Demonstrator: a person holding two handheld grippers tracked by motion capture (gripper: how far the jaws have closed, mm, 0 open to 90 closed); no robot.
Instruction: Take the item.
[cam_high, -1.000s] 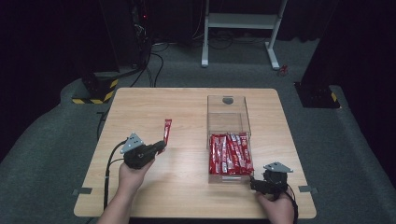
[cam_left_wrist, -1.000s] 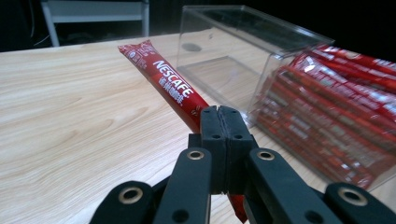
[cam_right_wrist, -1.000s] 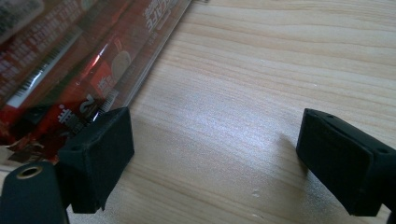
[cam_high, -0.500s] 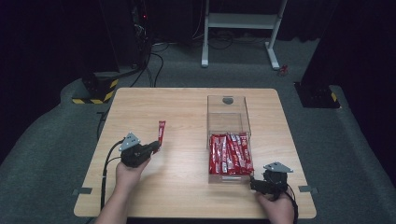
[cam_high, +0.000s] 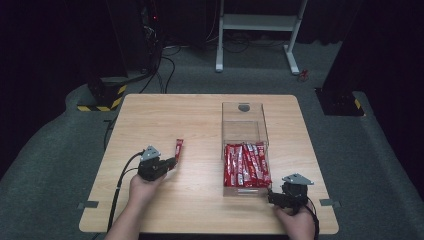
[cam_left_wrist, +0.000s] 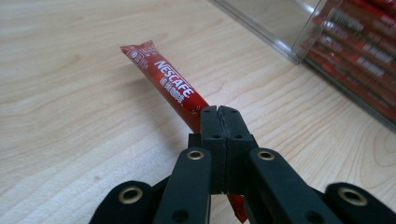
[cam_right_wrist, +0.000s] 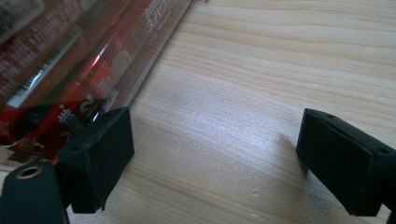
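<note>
My left gripper is shut on a red Nescafe stick packet, which juts forward over the wooden table left of centre. A clear plastic box stands right of centre, with several red stick packets lying in its near half. My right gripper rests on the table at the box's near right corner, jaws wide open with bare wood between them.
The table's front edge is just below both hands. Beyond the table lie grey carpet, black cables, a white stand frame and dark equipment with yellow-black striped bases.
My left gripper has carried the stick packet leftward and slightly nearer, away from the box. The right gripper has stayed in place.
</note>
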